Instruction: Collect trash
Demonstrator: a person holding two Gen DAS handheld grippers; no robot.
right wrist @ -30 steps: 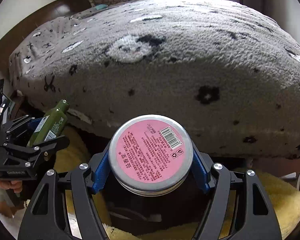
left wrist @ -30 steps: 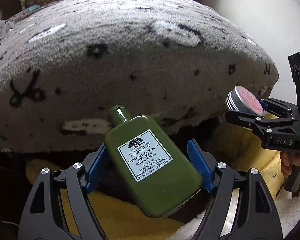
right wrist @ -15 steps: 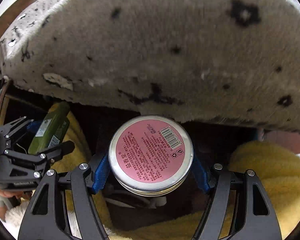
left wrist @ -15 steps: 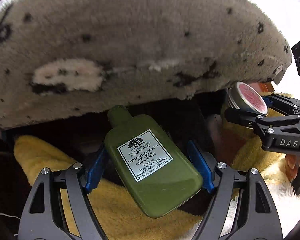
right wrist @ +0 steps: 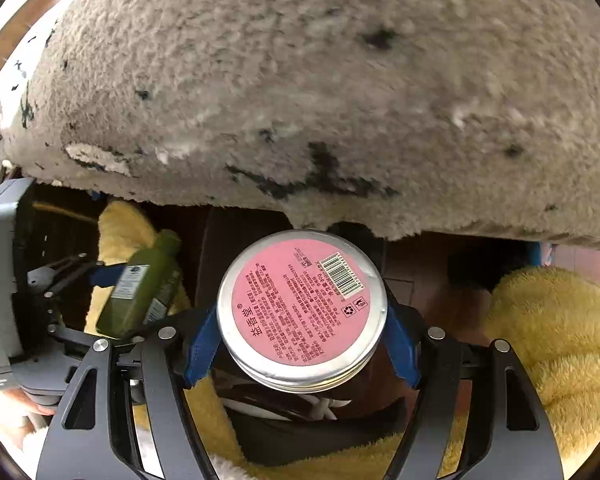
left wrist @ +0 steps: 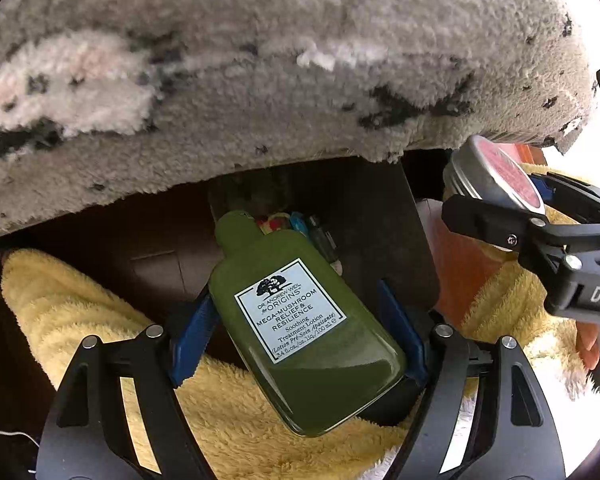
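Observation:
My left gripper (left wrist: pixel 296 328) is shut on a green Origins lotion bottle (left wrist: pixel 300 332) with a white label, its cap pointing away. My right gripper (right wrist: pixel 300 328) is shut on a round metal tin (right wrist: pixel 302 304) with a pink label and barcode. Each shows in the other view: the tin (left wrist: pixel 496 178) at the right, the bottle (right wrist: pixel 140 292) at the left. Both are held low, just below the hanging edge of the grey blanket (left wrist: pixel 280 60), over a dark bin-like opening (left wrist: pixel 340 216) with small colourful items (left wrist: pixel 284 220) inside.
The grey fleece blanket (right wrist: pixel 320 92) covers the bed and fills the upper half of both views. Yellow fluffy fabric (left wrist: pixel 80 312) lies around the dark opening, also at the right (right wrist: pixel 552 336). A dark bag with white cords (right wrist: pixel 292 408) sits under the tin.
Both grippers have dropped and moved forward with their loads; the bed top has left view, and the blanket edge and dark opening under it are much closer.

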